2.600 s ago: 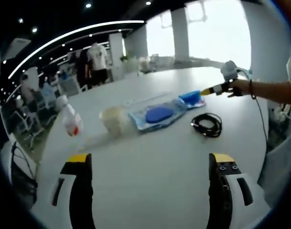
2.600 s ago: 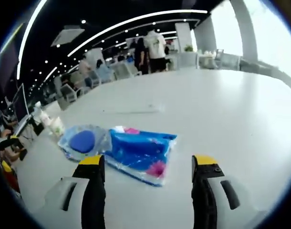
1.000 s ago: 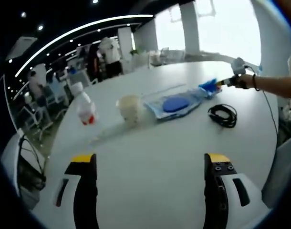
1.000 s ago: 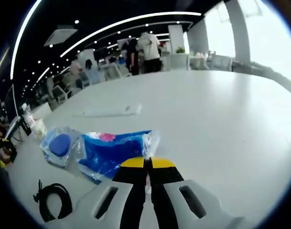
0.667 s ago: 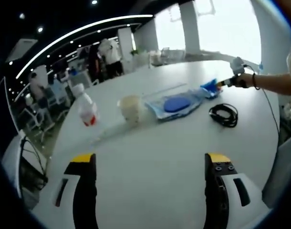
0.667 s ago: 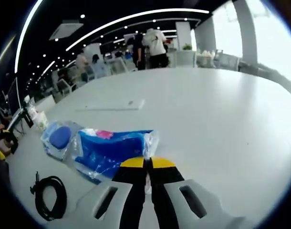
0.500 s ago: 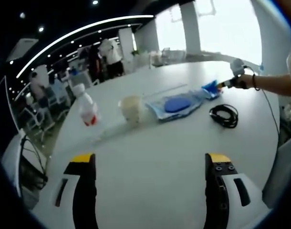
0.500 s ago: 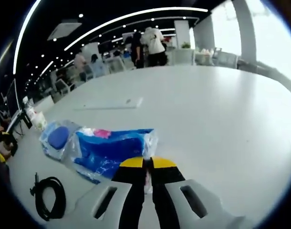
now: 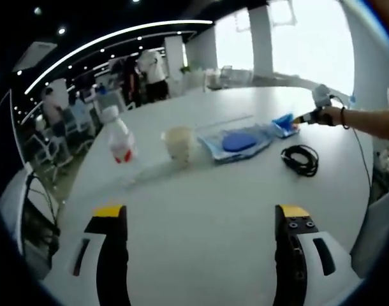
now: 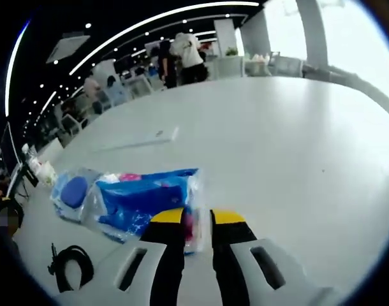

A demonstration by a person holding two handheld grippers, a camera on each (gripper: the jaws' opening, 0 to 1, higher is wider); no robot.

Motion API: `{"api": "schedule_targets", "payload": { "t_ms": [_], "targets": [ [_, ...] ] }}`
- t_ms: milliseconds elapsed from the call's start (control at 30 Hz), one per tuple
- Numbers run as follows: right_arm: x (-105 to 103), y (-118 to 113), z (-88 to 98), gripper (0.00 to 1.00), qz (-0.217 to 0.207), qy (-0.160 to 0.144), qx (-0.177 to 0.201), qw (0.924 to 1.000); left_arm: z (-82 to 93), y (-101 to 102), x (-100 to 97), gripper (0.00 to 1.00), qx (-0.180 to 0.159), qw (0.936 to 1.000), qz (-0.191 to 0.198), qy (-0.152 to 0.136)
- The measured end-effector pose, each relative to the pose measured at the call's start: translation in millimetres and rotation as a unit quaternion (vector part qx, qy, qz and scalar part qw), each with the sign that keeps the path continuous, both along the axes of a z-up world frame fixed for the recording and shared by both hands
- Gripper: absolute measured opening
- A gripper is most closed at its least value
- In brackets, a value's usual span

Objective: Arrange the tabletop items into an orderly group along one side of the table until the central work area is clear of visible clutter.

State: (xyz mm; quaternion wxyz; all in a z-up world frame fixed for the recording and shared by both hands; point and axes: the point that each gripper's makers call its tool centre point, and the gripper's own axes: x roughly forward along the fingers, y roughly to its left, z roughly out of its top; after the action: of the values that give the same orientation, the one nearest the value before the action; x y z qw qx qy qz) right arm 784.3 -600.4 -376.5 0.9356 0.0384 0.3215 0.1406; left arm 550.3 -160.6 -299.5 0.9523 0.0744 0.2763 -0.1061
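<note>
Two views are given, the left gripper view first. The left gripper (image 9: 199, 220) is seen with its jaws spread wide and nothing between them, above bare white table (image 9: 201, 191). Beyond it a row is formed by a plastic bottle (image 9: 120, 136), a pale cup (image 9: 177, 142), a clear bag with a blue disc (image 9: 236, 141) and a blue packet (image 9: 285, 122); a coiled black cable (image 9: 301, 159) lies apart, nearer the person. The right gripper (image 9: 303, 118) is seen at the packet's far end, held by a hand (image 9: 328, 115). The step in hand is judged to be the shifting of the blue packet.

In the right gripper view, the right gripper (image 10: 196, 220) is seen with its jaws only narrowly parted, the clear edge of the blue packet (image 10: 146, 197) lying between them; whether the edge is gripped cannot be told. The bag with the disc (image 10: 73, 191) touches the packet's far side, and the cable (image 10: 70, 261) lies close by. A thin flat strip (image 10: 140, 140) lies further out. The next move is judged to call for a clean withdrawal, then attention to the cable. Wide open tabletop (image 10: 296, 146) is offered on one side; the table edge is distant.
</note>
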Motion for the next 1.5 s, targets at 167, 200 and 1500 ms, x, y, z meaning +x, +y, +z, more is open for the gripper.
{"api": "schedule_targets", "payload": {
  "t_ms": [167, 200, 1500],
  "targets": [
    [-11.9, 6.7, 19.1, 0.35, 0.013, -0.009, 0.012, 0.9998, 1.3, -2.0, 0.2, 0.95, -0.013, 0.9999, 0.0, -0.002],
    [-12.5, 7.3, 20.6, 0.38, 0.014, -0.011, 0.011, 0.9998, 1.7, -2.7, 0.4, 0.95, -0.021, 0.9998, 0.002, -0.004],
    [-209.9, 111.8, 139.0, 0.99, 0.154, -0.068, 0.067, 0.9834, 48.1, -14.0, -50.3, 0.99, -0.015, 0.9989, -0.04, -0.021]
  ]
}}
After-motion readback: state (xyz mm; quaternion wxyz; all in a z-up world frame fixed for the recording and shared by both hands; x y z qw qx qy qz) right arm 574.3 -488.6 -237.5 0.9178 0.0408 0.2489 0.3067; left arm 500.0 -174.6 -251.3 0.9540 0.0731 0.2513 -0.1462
